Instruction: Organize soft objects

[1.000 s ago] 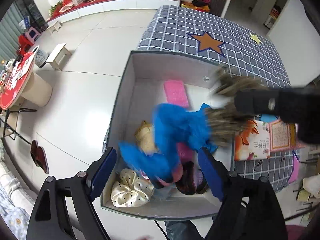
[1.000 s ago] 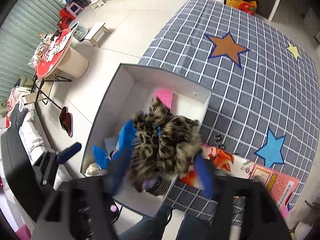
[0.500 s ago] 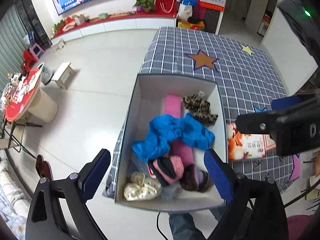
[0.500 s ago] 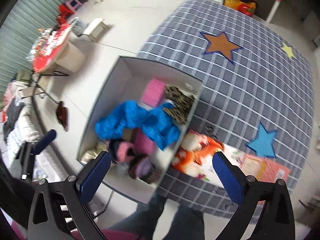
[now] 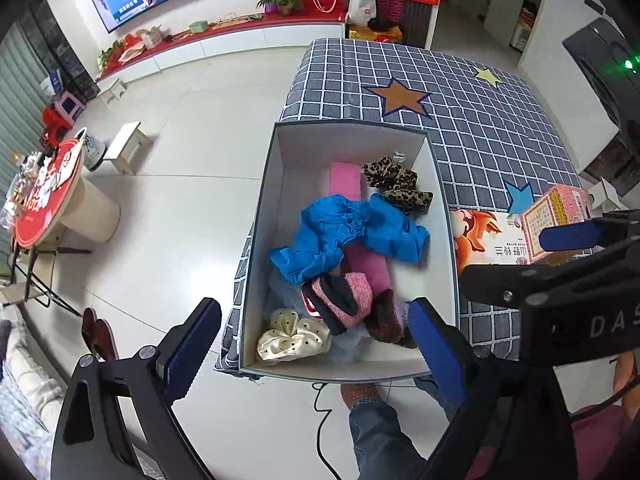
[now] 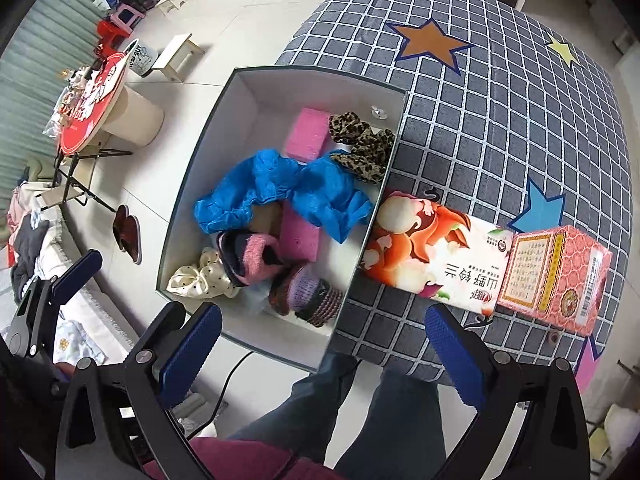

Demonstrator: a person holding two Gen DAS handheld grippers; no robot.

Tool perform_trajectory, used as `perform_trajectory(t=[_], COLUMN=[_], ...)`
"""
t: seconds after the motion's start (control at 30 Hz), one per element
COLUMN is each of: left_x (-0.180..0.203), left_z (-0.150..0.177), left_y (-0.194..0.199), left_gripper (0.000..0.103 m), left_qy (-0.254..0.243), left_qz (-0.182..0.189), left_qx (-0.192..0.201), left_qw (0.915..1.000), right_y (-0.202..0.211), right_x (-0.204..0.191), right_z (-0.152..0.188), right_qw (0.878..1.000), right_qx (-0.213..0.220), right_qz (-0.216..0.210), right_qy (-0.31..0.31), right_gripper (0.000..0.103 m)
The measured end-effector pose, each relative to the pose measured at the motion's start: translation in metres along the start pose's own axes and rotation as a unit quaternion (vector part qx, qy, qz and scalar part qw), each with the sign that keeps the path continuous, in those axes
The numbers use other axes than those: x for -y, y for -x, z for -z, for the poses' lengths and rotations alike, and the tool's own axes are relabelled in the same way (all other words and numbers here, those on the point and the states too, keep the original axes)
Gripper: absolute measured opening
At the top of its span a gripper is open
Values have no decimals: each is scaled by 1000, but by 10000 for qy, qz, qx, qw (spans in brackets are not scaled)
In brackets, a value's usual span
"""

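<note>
A white box (image 5: pixel 444 216) (image 6: pixel 188 184) on the checked mat holds soft things: a blue cloth (image 5: pixel 348 232) (image 6: pixel 288 192), leopard scrunchies (image 5: pixel 396 184) (image 6: pixel 360 144), pink sponges (image 5: pixel 345 178) (image 6: pixel 308 136), knit hats (image 5: pixel 344 296) (image 6: pixel 256 260) and a cream dotted scrunchie (image 5: pixel 292 340) (image 6: pixel 200 276). My left gripper (image 5: pixel 316 352) is open and empty, high above the box's near end. My right gripper (image 6: pixel 320 348) is open and empty above the box's near right corner; it also shows in the left wrist view (image 5: pixel 568 236).
A tissue pack (image 6: pixel 436 256) (image 5: pixel 484 240) and a pink carton (image 6: pixel 556 272) (image 5: pixel 556 216) lie on the mat (image 6: pixel 500 80) right of the box. A cable (image 5: pixel 320 412) and the person's legs (image 6: pixel 360 412) are below. A stool (image 5: pixel 128 146) and round table (image 5: pixel 52 196) stand on the floor left.
The right gripper opened and dropped the leopard scrunchies into the far right of the box. The blue cloth settled in the box. Both grippers rose and drew back.
</note>
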State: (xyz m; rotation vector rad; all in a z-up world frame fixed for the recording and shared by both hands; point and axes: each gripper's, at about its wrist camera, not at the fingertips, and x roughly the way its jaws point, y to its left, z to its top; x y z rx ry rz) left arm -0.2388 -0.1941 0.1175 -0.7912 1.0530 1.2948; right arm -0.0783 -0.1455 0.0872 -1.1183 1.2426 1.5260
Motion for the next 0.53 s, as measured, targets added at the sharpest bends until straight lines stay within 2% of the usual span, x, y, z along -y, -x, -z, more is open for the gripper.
perform_trajectory(t=[0.4, 0.53], left_x=[-19, -28], left_z=[6, 9], left_y=[6, 14], left_gripper=[96, 96], left_qy=[104, 280], left_qz=[-55, 334], left_qx=[39, 248], left_qw=[9999, 9987], right_y=[3, 2], right_x=[-17, -19], right_z=[8, 10], right_qw=[9999, 9999], right_qx=[107, 99], right_qz=[12, 35], right_qy=[38, 52], right_gripper=[102, 102])
